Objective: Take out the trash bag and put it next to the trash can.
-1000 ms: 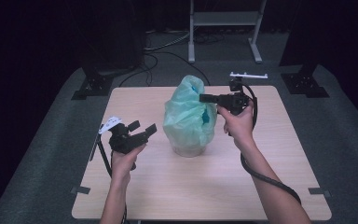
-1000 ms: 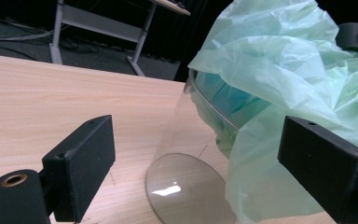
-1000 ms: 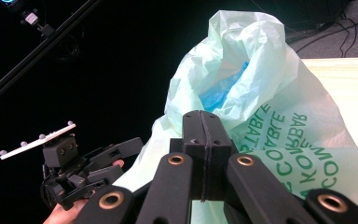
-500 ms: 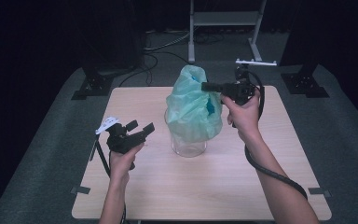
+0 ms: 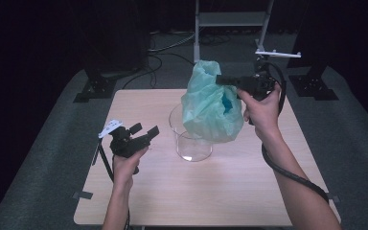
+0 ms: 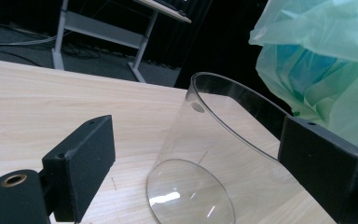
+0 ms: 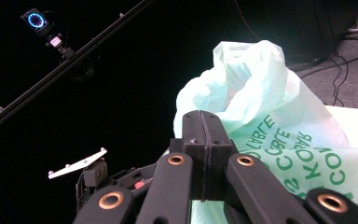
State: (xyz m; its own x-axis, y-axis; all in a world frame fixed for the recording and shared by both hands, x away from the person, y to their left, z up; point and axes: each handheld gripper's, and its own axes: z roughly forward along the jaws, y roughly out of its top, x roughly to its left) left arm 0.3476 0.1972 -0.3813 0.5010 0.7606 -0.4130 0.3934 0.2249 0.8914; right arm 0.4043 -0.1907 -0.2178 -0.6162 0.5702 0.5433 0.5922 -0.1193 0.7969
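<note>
The jaws of the right gripper [image 5: 225, 79] are pressed together on the top of the green bag [image 5: 211, 108]. In the right gripper view the two black pads meet with no gap, and thin plastic is caught between them. A second ago the bag sat low over the glass jar [image 5: 190, 135]. Half a second ago it was partly up. Now it hangs high, and its bottom edge just brushes the far right side of the jar's rim. So the jar is nearly uncovered. I think the job is to lift the bag off the jar, and that is almost done.

The jaws of the left gripper [image 5: 144, 130] are wide apart and hold nothing. It has stayed near the left side, pointing at the jar. In the left gripper view the clear jar stands between the two pads but is not touched.

The tabletop [image 5: 163, 201] is pale wood, with the jar about in the middle. The room is dark. A grey floor lies around the tabletop, with black stand feet, cables and a metal frame [image 5: 230, 21] at the far side.
</note>
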